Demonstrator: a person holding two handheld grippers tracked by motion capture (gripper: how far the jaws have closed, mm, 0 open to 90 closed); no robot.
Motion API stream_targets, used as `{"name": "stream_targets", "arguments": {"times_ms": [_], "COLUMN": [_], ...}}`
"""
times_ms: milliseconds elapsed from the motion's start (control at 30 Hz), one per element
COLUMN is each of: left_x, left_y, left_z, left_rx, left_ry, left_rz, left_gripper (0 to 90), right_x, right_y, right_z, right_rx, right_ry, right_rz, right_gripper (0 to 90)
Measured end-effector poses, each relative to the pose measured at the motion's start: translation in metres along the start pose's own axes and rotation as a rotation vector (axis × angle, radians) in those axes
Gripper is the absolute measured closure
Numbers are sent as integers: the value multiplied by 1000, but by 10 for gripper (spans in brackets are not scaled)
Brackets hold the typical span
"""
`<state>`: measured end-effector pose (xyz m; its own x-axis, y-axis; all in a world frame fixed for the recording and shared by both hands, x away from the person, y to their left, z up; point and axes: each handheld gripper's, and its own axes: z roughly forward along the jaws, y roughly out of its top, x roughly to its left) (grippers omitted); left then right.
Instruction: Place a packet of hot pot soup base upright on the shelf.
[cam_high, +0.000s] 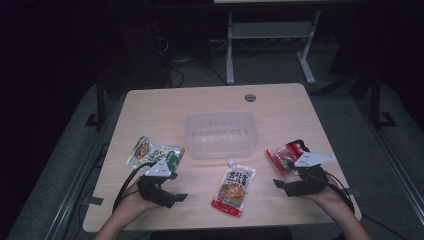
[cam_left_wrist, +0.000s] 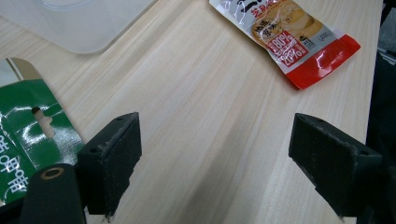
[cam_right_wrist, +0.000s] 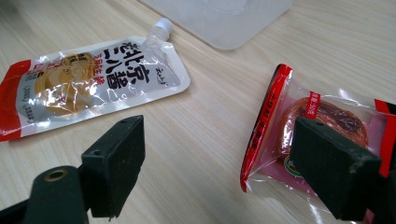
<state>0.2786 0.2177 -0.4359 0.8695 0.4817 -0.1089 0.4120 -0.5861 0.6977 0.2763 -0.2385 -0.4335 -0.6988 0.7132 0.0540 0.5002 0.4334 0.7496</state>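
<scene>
Spouted sauce pouch (cam_high: 233, 187), white with a red bottom edge and a white cap, lies flat on the worktop (cam_high: 280, 107) between the two grippers, touching neither. Left gripper (cam_high: 170, 196) is held low over the near left part of the worktop with its jaws spread wide and nothing between them; in the left gripper view (cam_left_wrist: 212, 156) only bare wood lies in the gap. Just beside its left jaw sits a green snack packet (cam_high: 153, 153). Right gripper (cam_high: 286, 187) is likewise open and empty, its right jaw hanging over a clear, red-edged packet of sliced meat (cam_right_wrist: 303, 126) at the near right. Beyond the pouch's cap, at the middle of the worktop, stands a clear plastic container (cam_high: 220, 134), apart from all three packets.
</scene>
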Motion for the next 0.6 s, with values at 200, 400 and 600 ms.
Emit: {"name": "stream_targets", "arguments": {"times_ms": [200, 400, 600], "left_x": [0, -1, -2], "left_y": [0, 0, 1], "left_z": [1, 0, -1], "left_rx": [4, -2, -2], "left_ry": [-3, -7, -7], "left_rz": [9, 12, 23], "left_gripper": [167, 169, 171], "right_x": [-2, -4, -13], "right_y": [1, 6, 11], "right_z": [-1, -4, -8], "right_rx": [-3, 5, -7], "right_ry": [-1, 3, -46], "right_rz": [14, 57, 94], "right_gripper": [175, 159, 255]}}
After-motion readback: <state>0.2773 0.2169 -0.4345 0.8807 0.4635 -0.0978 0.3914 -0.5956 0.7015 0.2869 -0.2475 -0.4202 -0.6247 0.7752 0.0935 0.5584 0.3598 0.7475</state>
